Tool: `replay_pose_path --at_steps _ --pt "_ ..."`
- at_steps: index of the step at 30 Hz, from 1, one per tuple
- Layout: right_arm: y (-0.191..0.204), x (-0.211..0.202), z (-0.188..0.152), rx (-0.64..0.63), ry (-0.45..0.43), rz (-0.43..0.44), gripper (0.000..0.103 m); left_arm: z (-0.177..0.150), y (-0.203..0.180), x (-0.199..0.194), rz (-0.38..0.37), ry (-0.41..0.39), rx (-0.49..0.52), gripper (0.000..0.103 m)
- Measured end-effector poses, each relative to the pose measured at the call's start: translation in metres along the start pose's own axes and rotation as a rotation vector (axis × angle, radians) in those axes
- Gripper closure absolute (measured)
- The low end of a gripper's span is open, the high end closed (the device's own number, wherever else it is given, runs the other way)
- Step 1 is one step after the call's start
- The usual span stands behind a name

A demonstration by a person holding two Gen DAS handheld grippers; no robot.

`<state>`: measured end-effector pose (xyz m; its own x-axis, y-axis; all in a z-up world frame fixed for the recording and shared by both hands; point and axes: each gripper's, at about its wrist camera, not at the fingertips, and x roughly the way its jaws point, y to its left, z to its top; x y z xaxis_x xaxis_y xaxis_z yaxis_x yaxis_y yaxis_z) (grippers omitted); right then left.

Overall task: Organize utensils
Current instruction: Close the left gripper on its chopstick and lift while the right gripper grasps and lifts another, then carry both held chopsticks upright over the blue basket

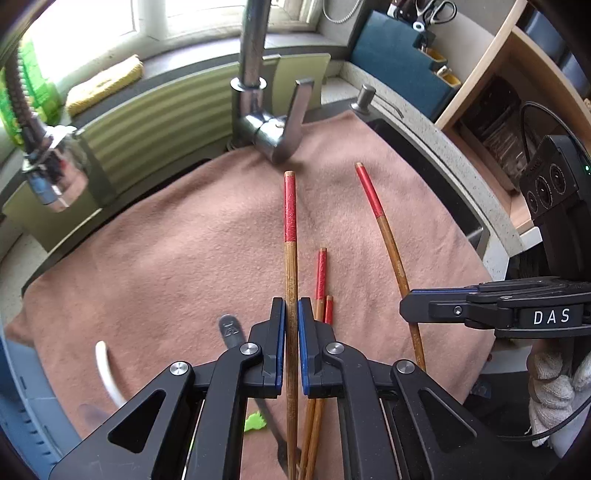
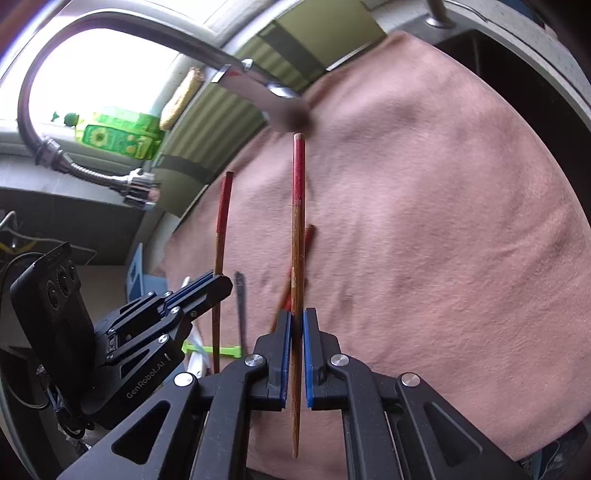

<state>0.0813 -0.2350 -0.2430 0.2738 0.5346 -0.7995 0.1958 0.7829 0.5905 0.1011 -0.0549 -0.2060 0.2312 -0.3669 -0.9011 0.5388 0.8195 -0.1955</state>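
Each tongs, left tongs (image 1: 291,321) and right tongs (image 2: 297,332), gripped one chopstick (image 1: 290,236) (long axis toward 12 o'clock), two loose chopsticks (image 1: 320,280) lying nearer the left.

Pink-brown towel (image 1: 166,258) spread over the counter, chrome faucet (image 1: 266,122) at its far edge. Yellow sponge (image 1: 105,83) far left on the sill beside a green box (image 2: 118,136). Scissors (image 1: 434,14) in a holder far right.
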Motion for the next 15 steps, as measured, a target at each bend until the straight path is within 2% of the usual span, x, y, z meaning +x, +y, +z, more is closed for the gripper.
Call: replay_pose_path --at_steps 8,12,15 --pt "0.072 0.006 -0.011 -0.157 0.025 0.043 0.097 -0.027 0.029 -0.052 0.045 -0.085 -0.091 0.097" --pt "0.12 0.019 -0.02 -0.258 0.058 0.066 0.097 -0.051 0.052 -0.084 0.084 -0.126 -0.153 0.097" --pt "0.155 0.035 -0.028 -0.323 0.09 0.077 0.097 -0.076 0.075 -0.107 0.141 -0.146 -0.211 0.097"
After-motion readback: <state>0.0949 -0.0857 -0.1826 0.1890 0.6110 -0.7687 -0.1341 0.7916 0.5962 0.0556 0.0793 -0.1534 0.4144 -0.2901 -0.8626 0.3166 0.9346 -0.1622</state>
